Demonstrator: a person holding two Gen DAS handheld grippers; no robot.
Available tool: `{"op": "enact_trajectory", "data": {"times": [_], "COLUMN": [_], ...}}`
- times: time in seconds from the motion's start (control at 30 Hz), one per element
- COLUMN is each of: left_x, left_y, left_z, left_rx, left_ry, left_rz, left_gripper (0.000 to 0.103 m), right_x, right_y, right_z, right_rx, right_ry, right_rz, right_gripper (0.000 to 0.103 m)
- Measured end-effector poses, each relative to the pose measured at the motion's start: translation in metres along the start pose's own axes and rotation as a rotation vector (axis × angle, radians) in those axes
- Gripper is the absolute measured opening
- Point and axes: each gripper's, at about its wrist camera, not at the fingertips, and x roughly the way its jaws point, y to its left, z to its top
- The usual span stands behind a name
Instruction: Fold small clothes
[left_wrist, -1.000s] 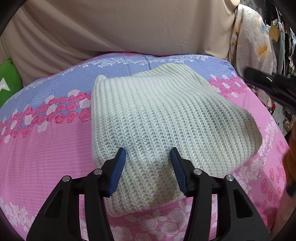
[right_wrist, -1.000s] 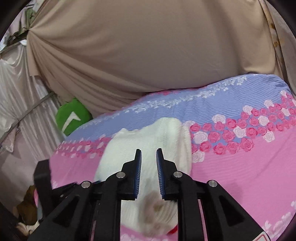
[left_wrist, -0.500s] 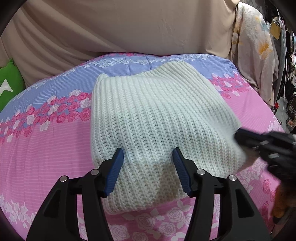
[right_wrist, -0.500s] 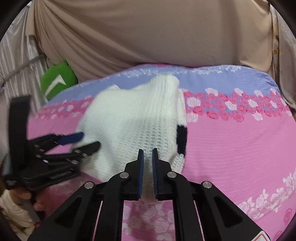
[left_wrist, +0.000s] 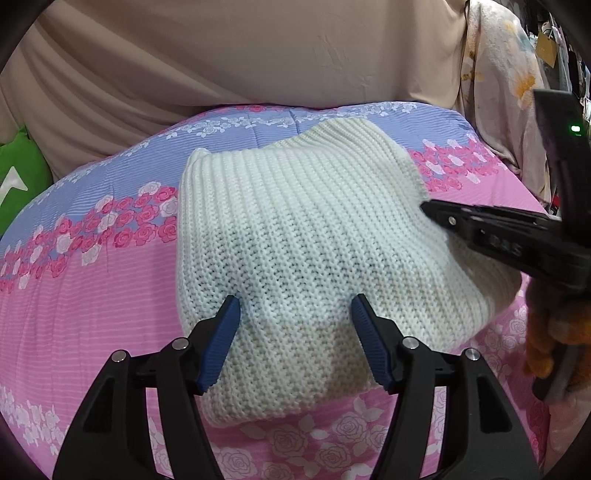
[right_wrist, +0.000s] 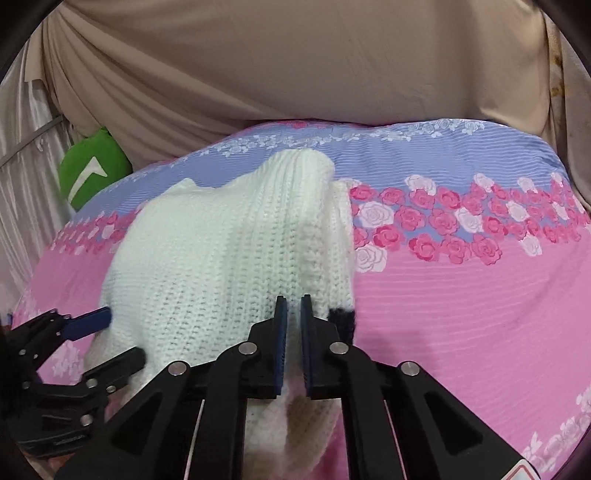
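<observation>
A white knit garment (left_wrist: 295, 221) lies folded on the pink and blue floral bedspread (left_wrist: 92, 295). My left gripper (left_wrist: 295, 308) hovers at its near edge; the jaws are opening, with a bulge of knit between the blue pads but not pinched. My right gripper (right_wrist: 293, 306) is shut, its tips down on the garment (right_wrist: 221, 251) near the right edge, beside a small black patch (right_wrist: 341, 317). In the left wrist view the right gripper (left_wrist: 428, 208) reaches in from the right and touches the knit. In the right wrist view the left gripper (right_wrist: 122, 336) shows at the lower left.
A beige drape (left_wrist: 258, 55) hangs behind the bed. A green cushion (right_wrist: 92, 170) sits at the back left. Floral cloth (left_wrist: 498, 74) hangs at the right. Something orange and fuzzy (left_wrist: 554, 332) shows by the right gripper's handle. Bare bedspread (right_wrist: 461, 295) lies right of the garment.
The right gripper shut, came down and moved in onto the garment's right edge. The left gripper kept its place while its jaws spread wider.
</observation>
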Motion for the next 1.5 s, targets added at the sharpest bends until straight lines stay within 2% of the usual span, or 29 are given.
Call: {"op": "enact_trajectory", "data": {"times": [0.1, 0.2, 0.3, 0.4, 0.43, 0.5, 0.63, 0.77, 0.87, 0.93, 1.0, 1.07, 1.17, 1.23, 1.43, 1.5], "left_x": [0.000, 0.001, 0.001, 0.002, 0.002, 0.003, 0.001, 0.003, 0.004, 0.004, 0.004, 0.004, 0.005, 0.004, -0.004, -0.011], "left_y": [-0.002, -0.002, -0.001, -0.002, -0.003, -0.005, -0.003, -0.006, -0.009, -0.008, -0.007, -0.008, -0.011, -0.013, -0.013, -0.010], "left_z": [0.000, 0.000, -0.001, -0.001, -0.001, -0.001, 0.001, 0.002, 0.001, 0.001, 0.002, 0.003, 0.003, 0.004, 0.007, 0.010], "left_rx": [0.002, 0.004, 0.003, 0.006, 0.009, 0.016, -0.009, -0.008, 0.007, -0.002, -0.010, -0.011, -0.009, -0.007, -0.020, -0.042], "left_ry": [-0.001, 0.000, -0.001, -0.002, -0.001, 0.000, 0.009, 0.010, 0.012, 0.015, 0.018, 0.019, 0.021, 0.024, 0.033, 0.026], "left_rz": [0.007, 0.009, 0.008, 0.006, 0.003, 0.011, 0.001, 0.012, 0.030, 0.028, 0.025, 0.030, 0.041, 0.041, 0.064, 0.069], "left_gripper": [0.061, 0.062, 0.063, 0.067, 0.069, 0.070, 0.070, 0.071, 0.071, 0.071, 0.071, 0.072, 0.074, 0.078, 0.080, 0.089], "right_x": [-0.003, -0.031, -0.052, -0.025, -0.014, -0.023, -0.058, -0.024, -0.034, -0.054, -0.064, -0.060, -0.028, -0.032, -0.063, -0.070], "right_y": [-0.006, 0.009, 0.022, 0.023, 0.018, 0.013, 0.026, 0.018, 0.016, 0.023, 0.029, 0.031, 0.026, 0.031, 0.032, 0.027], "right_z": [0.008, 0.010, 0.006, -0.005, -0.008, -0.010, -0.007, -0.022, -0.023, -0.019, -0.020, -0.025, -0.041, -0.044, -0.033, -0.030], "right_rx": [0.053, 0.033, 0.006, -0.043, -0.030, 0.025, -0.016, -0.025, 0.018, -0.002, -0.032, -0.052, -0.042, -0.042, -0.038, -0.019], "right_ry": [0.020, -0.042, -0.080, 0.002, 0.027, 0.010, -0.070, 0.035, 0.009, -0.033, -0.039, -0.010, 0.083, 0.064, -0.014, -0.030], "right_rz": [0.021, 0.020, 0.060, -0.019, -0.011, 0.029, 0.028, -0.002, 0.036, 0.039, 0.039, 0.018, 0.011, 0.007, 0.015, 0.015], "right_gripper": [0.003, 0.003, 0.003, 0.003, 0.003, 0.002, 0.004, 0.000, 0.001, 0.004, 0.004, 0.005, 0.003, 0.002, 0.010, 0.021]}}
